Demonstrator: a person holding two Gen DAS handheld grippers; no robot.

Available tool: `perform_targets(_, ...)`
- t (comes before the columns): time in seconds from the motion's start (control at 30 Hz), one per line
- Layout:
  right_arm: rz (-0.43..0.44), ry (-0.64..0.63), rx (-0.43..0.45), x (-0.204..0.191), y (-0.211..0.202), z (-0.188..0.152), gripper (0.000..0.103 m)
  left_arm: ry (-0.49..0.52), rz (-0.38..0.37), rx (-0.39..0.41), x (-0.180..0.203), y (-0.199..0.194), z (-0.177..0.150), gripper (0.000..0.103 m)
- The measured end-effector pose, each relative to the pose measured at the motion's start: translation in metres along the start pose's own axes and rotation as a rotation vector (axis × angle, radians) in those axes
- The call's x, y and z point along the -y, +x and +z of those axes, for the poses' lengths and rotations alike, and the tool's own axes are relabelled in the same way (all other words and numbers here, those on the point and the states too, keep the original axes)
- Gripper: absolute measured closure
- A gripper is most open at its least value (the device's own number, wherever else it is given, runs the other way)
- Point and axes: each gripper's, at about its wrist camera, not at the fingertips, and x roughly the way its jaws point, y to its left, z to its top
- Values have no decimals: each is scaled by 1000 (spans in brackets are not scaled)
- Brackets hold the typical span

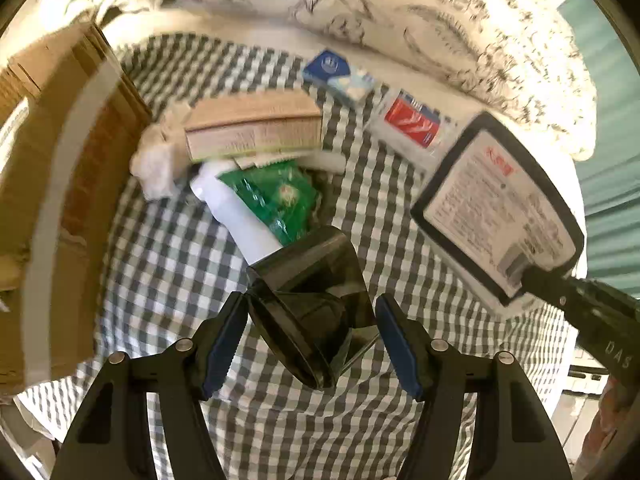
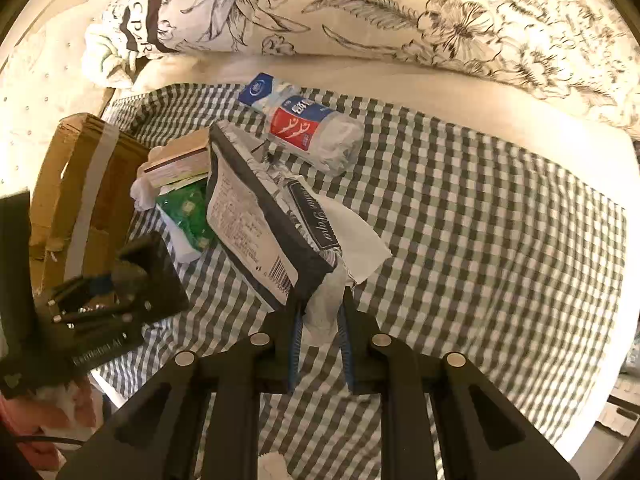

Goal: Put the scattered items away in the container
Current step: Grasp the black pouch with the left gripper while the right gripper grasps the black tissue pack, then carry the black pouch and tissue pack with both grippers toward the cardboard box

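Note:
My left gripper is shut on a dark see-through plastic piece, which it holds above the checked cloth. It also shows at the left of the right wrist view as the left gripper. My right gripper is shut on the crinkled plastic end of a black-and-white tissue pack. The pack hangs lifted off the cloth, with a white sheet sticking out. In the left wrist view the tissue pack is at the right. An open cardboard box stands at the left edge of the cloth.
On the cloth lie a tan box, a green packet, a white bottle, crumpled tissue, a red-and-blue tissue pack and a blue pack. A flowered quilt is bunched behind. The right half of the cloth is bare.

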Motion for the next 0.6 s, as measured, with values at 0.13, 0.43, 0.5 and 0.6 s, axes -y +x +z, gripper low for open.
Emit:
perform_targets(0.13, -11, 4, 41, -10, -25, -8, 87, 11, -5, 29, -14, -29, -8, 35)
perform_targets(0.43, -34, 1, 160, -39, -90, -32, 87, 81, -14, 134, -17, -99, -14, 35)
perform_targets(0.5, -43, -1, 178, -46, -102, -40, 87, 98, -17, 160, -18, -114, -16, 35)
perform_targets(0.6, -40, 10, 193, -54, -118, -53, 87, 114, -26, 185, -20, -131, -19, 35)
